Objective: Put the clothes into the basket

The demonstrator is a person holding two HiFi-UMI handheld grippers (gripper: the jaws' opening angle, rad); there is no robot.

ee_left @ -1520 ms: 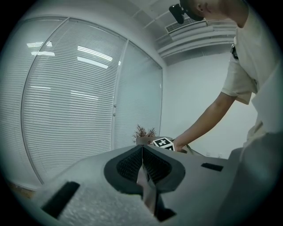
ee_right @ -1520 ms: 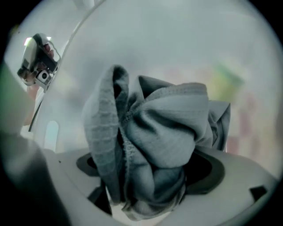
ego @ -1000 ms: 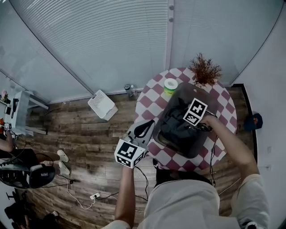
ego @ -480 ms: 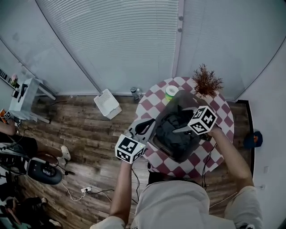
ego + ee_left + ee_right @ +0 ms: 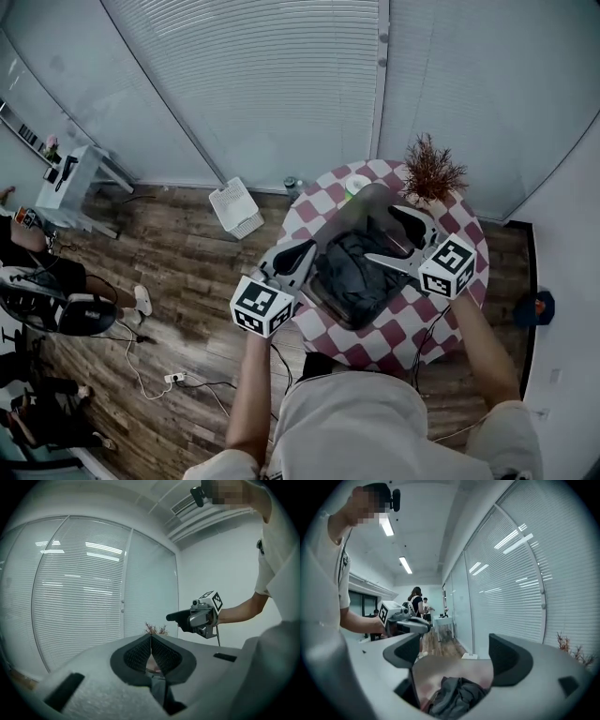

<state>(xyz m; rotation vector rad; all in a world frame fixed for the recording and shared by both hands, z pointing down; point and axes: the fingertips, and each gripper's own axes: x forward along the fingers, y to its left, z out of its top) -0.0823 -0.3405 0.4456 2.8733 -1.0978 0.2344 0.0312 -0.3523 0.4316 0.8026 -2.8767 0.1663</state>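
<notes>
Left hand-held gripper closed, right hand-held gripper agape — above clothes

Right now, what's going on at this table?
A person holds a gripper in each hand over a round checkered table. Dark clothes lie in the grey basket standing on it. The right gripper hangs above the basket with its jaws apart and empty. The left gripper is at the basket's left side, jaws together on nothing. No clothes show on the table outside the basket.

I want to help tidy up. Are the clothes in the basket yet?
In. The dark clothes lie bunched inside the grey basket on the checkered table.
</notes>
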